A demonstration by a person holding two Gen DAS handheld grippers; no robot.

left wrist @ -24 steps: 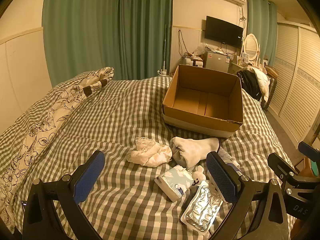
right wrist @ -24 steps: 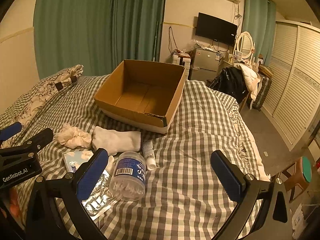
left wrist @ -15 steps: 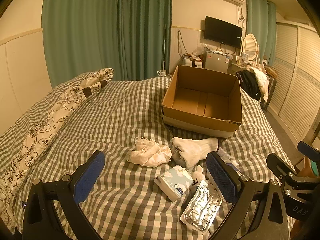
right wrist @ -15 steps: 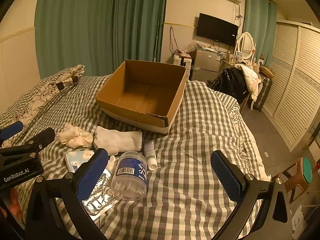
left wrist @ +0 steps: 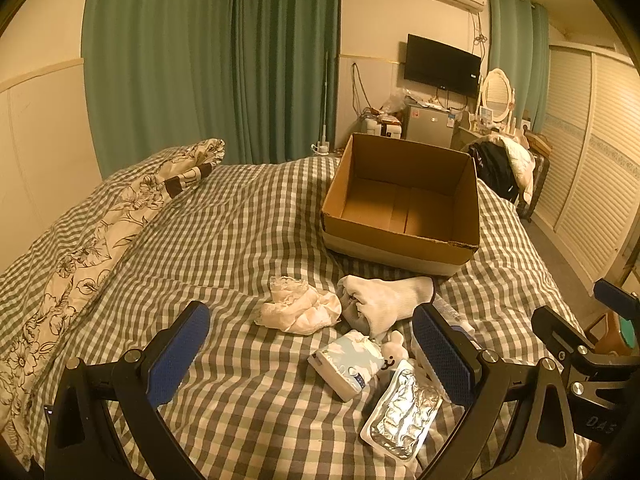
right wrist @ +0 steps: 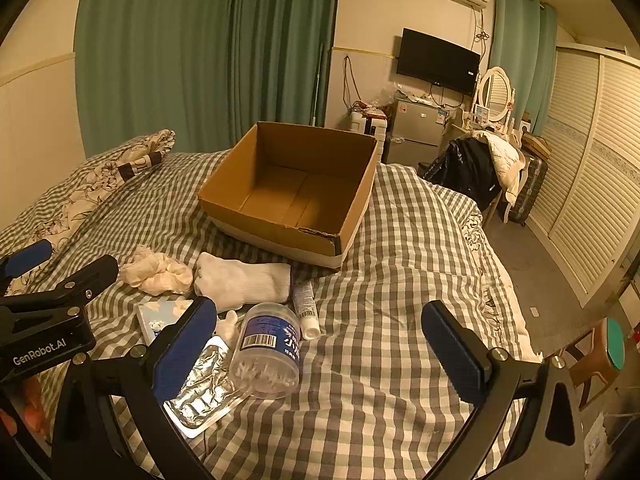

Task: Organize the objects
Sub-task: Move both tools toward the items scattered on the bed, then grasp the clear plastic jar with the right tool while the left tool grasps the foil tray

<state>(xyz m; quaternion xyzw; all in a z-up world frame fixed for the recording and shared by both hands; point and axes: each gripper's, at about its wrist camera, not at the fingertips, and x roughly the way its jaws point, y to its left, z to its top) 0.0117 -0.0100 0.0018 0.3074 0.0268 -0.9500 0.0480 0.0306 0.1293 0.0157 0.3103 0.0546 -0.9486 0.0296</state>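
Observation:
An empty cardboard box (left wrist: 402, 208) (right wrist: 292, 192) sits open on the checked bed. In front of it lie a crumpled lace cloth (left wrist: 298, 308) (right wrist: 156, 272), a white sock (left wrist: 386, 300) (right wrist: 242, 280), a tissue pack (left wrist: 348, 362) (right wrist: 160, 314), a small rabbit toy (left wrist: 394, 350), a foil blister pack (left wrist: 404, 412) (right wrist: 200, 392), a clear cotton-swab jar (right wrist: 266, 350) on its side and a small white tube (right wrist: 306, 310). My left gripper (left wrist: 312, 348) is open above the tissue pack. My right gripper (right wrist: 318, 346) is open, the jar between its fingers, untouched.
A floral pillow (left wrist: 108, 232) lies along the bed's left side. Green curtains (left wrist: 208, 60) hang behind. Beyond the bed's right edge are a chair with clothes (right wrist: 476, 168), louvred wardrobe doors (right wrist: 592, 168) and a stool (right wrist: 600, 352). Bare quilt (right wrist: 400, 280) spreads right of the jar.
Both views have shifted slightly; the objects sit a little farther right and higher in the right wrist view. Nothing was taken hold of or moved on the bed.

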